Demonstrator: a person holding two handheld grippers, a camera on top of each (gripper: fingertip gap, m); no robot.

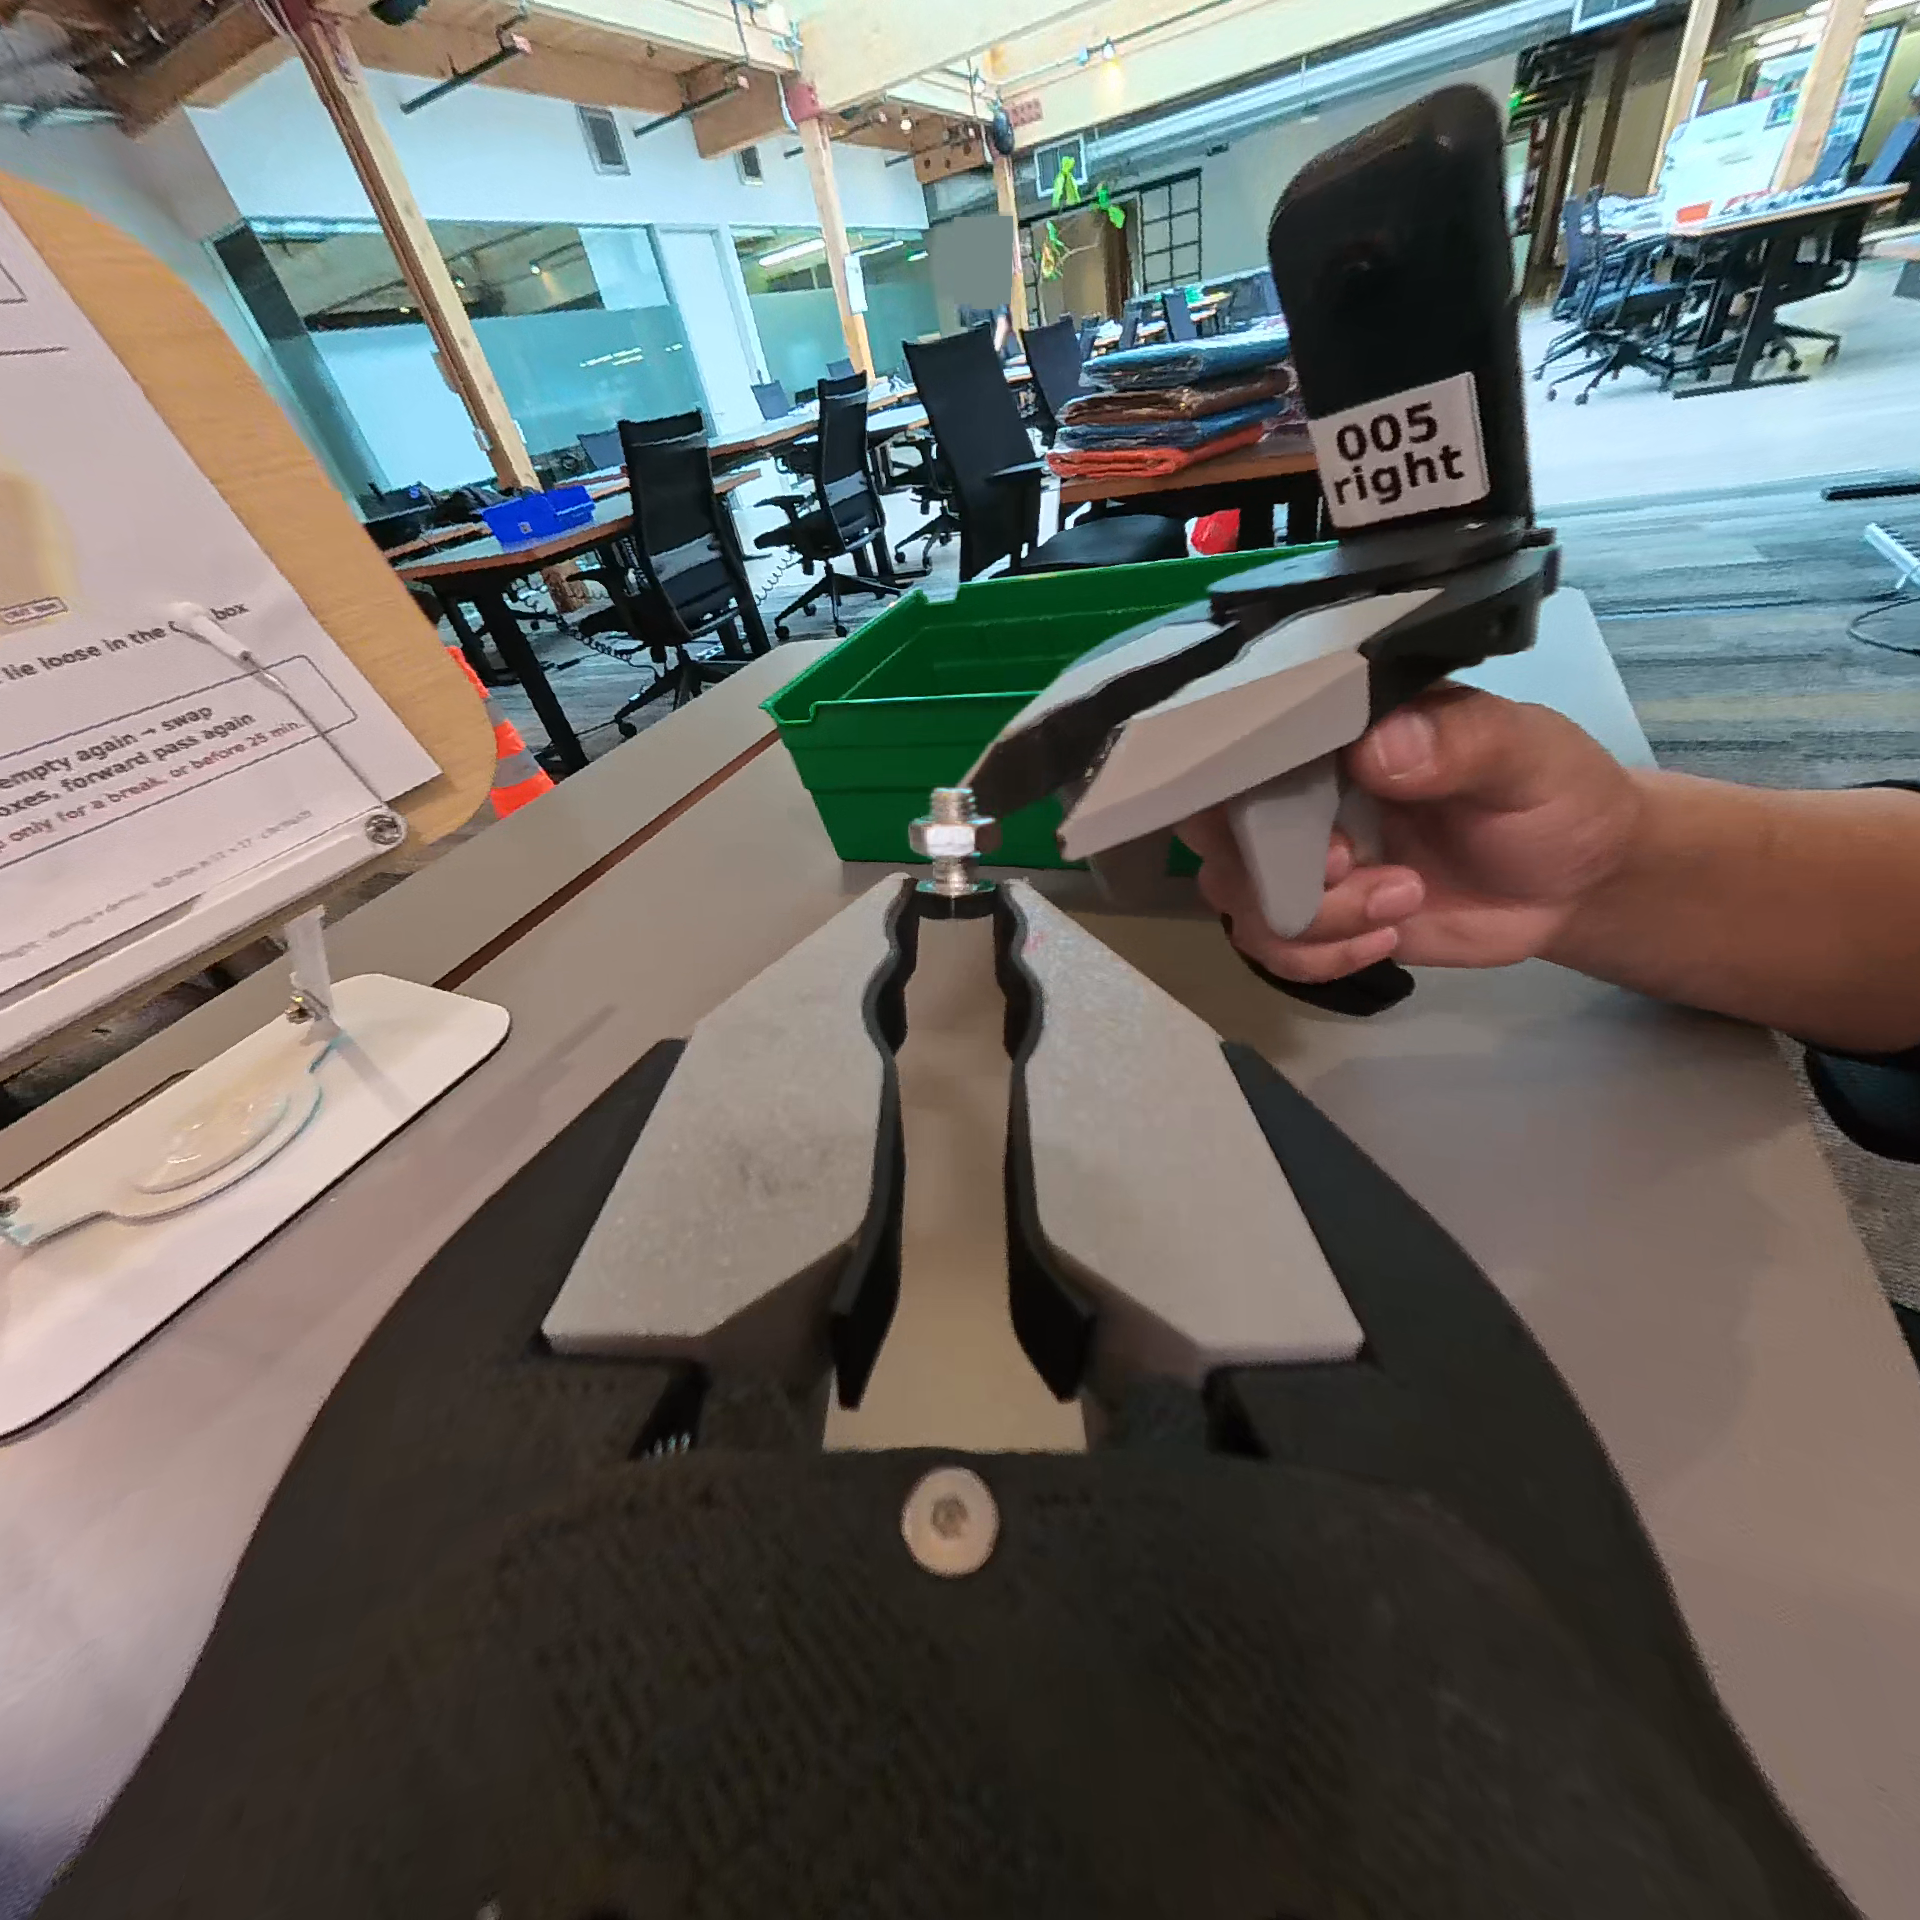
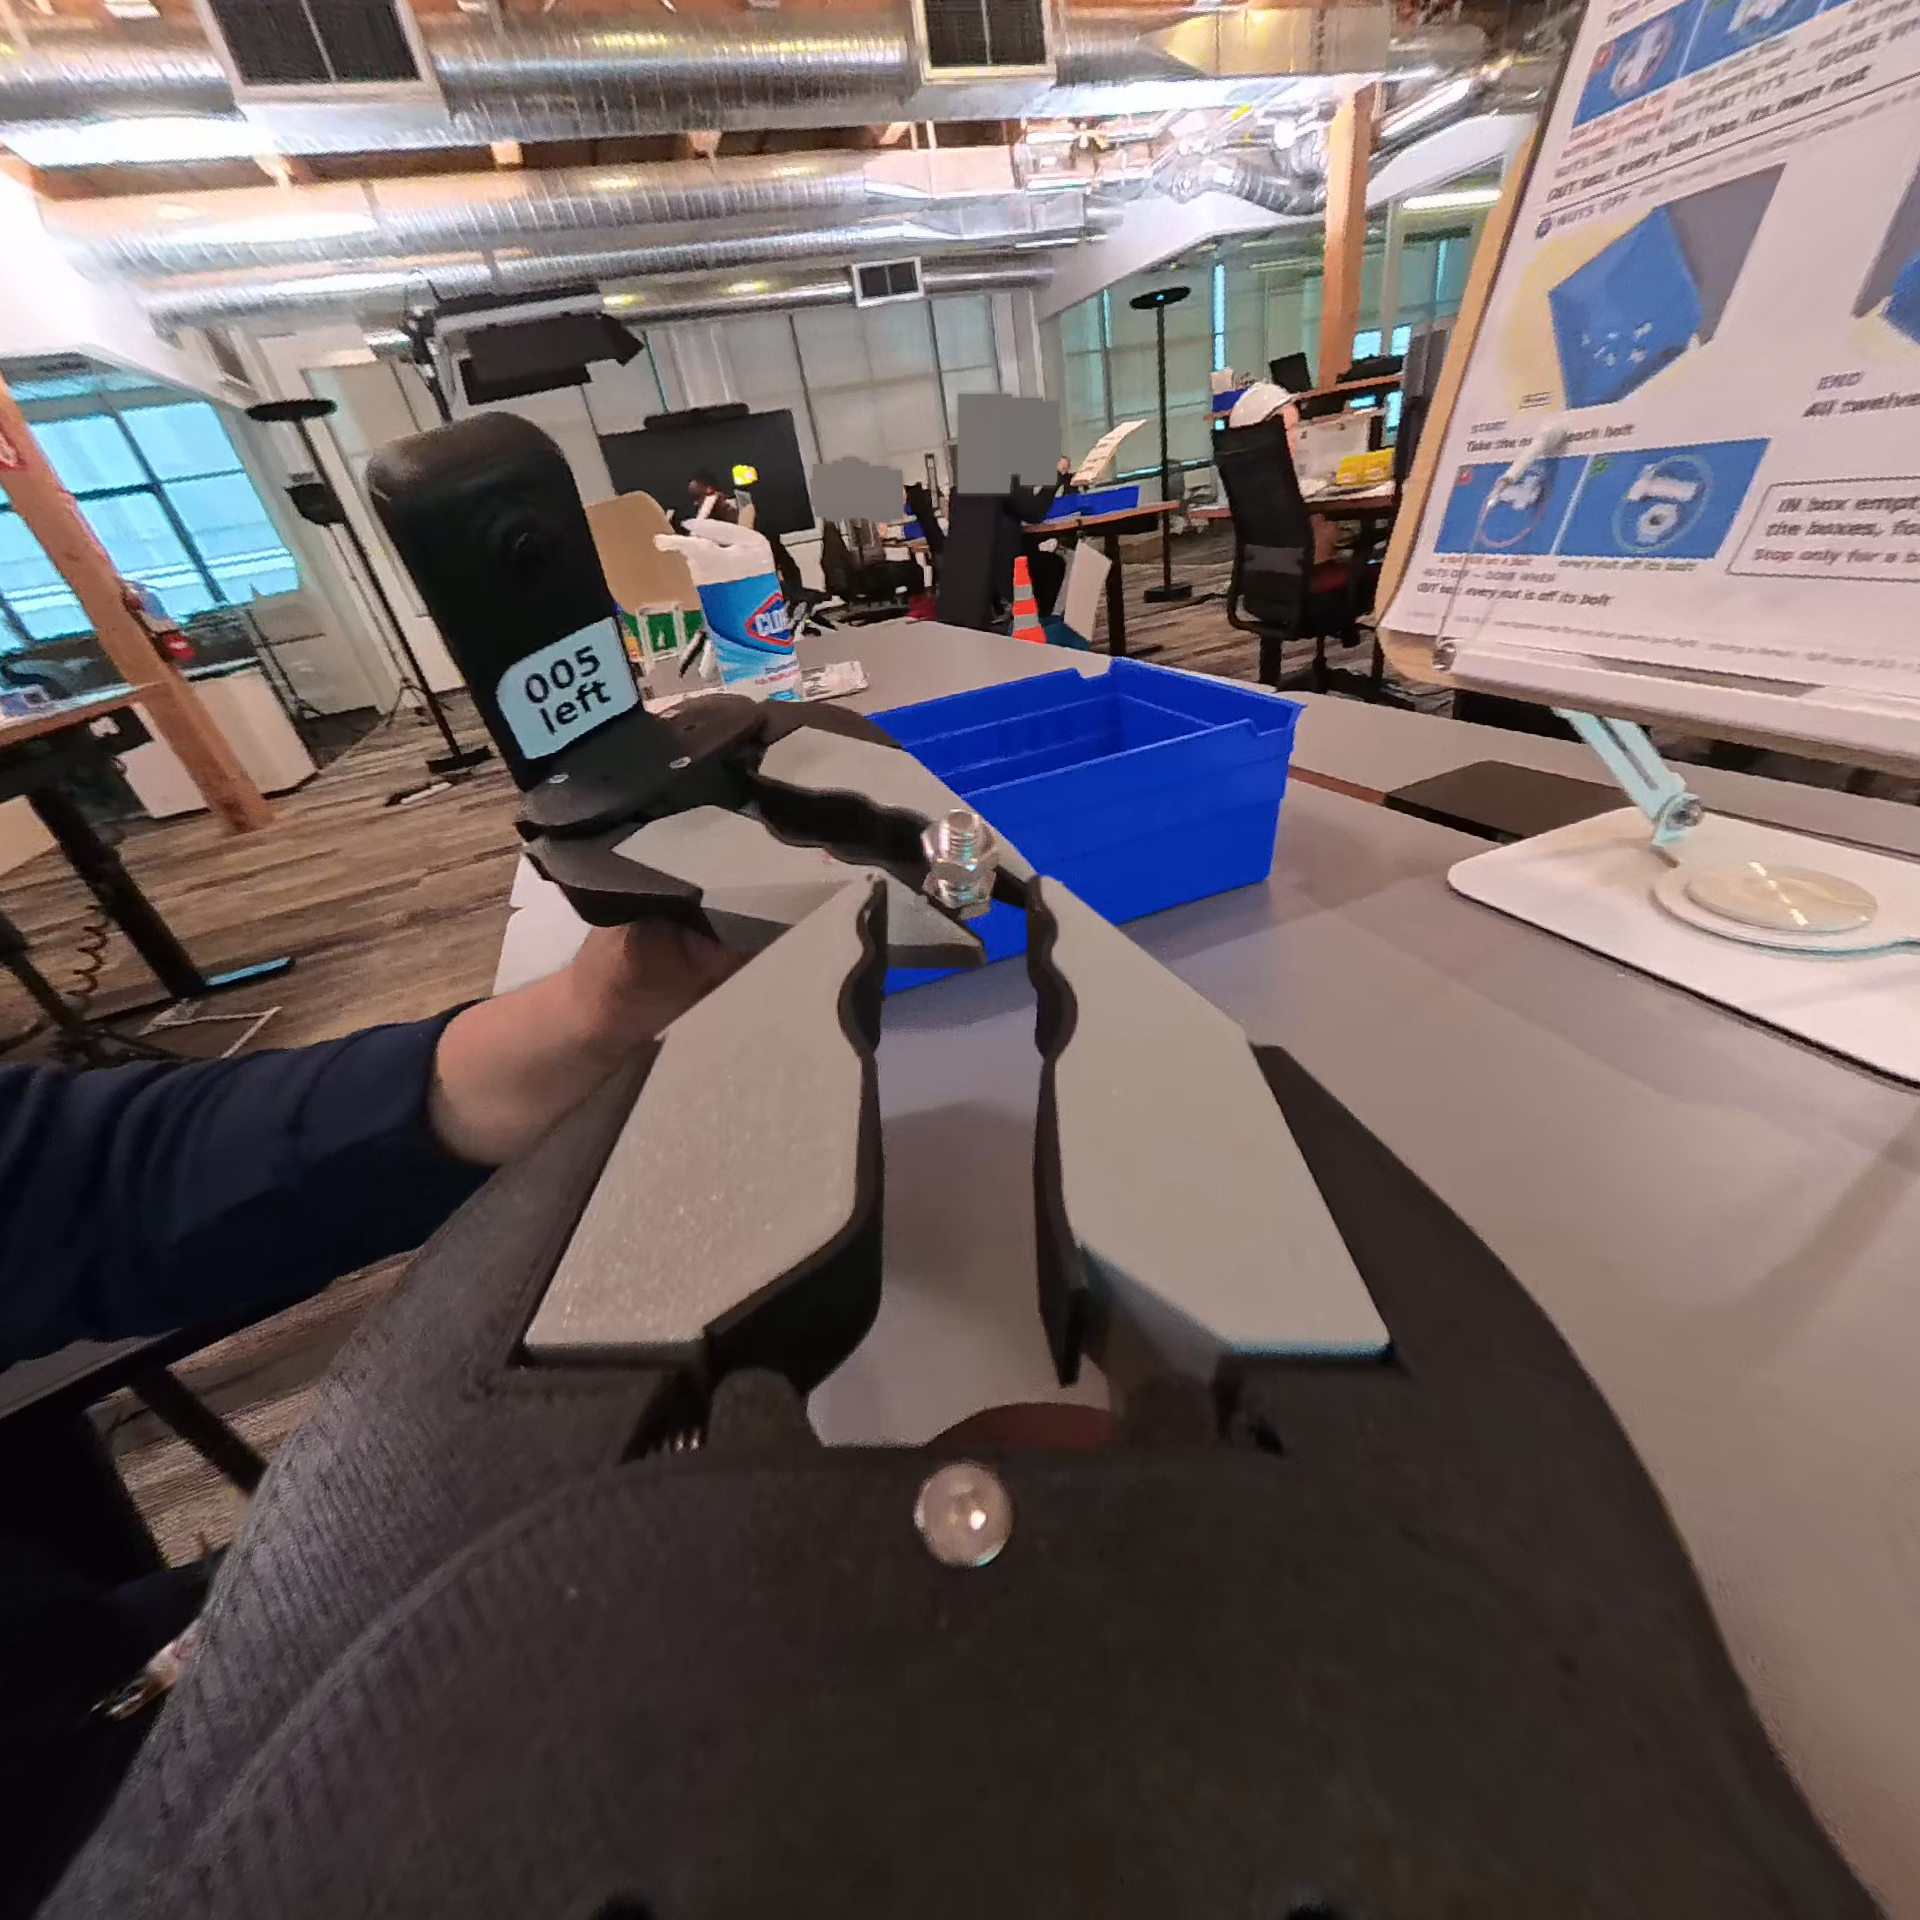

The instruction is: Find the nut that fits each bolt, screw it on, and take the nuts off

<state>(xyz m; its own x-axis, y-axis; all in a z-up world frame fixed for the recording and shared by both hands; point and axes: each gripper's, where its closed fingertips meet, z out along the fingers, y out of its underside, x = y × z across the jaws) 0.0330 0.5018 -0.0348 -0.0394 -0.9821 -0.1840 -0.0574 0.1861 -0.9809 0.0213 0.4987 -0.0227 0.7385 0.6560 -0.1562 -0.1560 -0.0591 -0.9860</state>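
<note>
Bolt (image 1: 953, 844) head hidden between left gripper (image 1: 954, 902) fingertips; whether right gripper (image 2: 956, 899) fingertips touch the nut (image 2: 958, 871) cannot be told from either view. Instruction sheet (image 1: 135, 644) cut off by frame edge in both views, its stand (image 2: 1683, 914) partly out of frame. Green bin (image 1: 914, 707) interior mostly blocked by right gripper body; blue bin (image 2: 1101, 779) contents not visible; far desks too small to resolve.

Both my feeds are bright and evenly lit from ceiling fixtures and big windows at the left of the right wrist view. Shadows on the grey table (image 1: 1455, 1195) are soft. Fisheye bends the edges hard; the frame corners smear, and the instruction sheet (image 2: 1704, 343) reads blurry.
</note>
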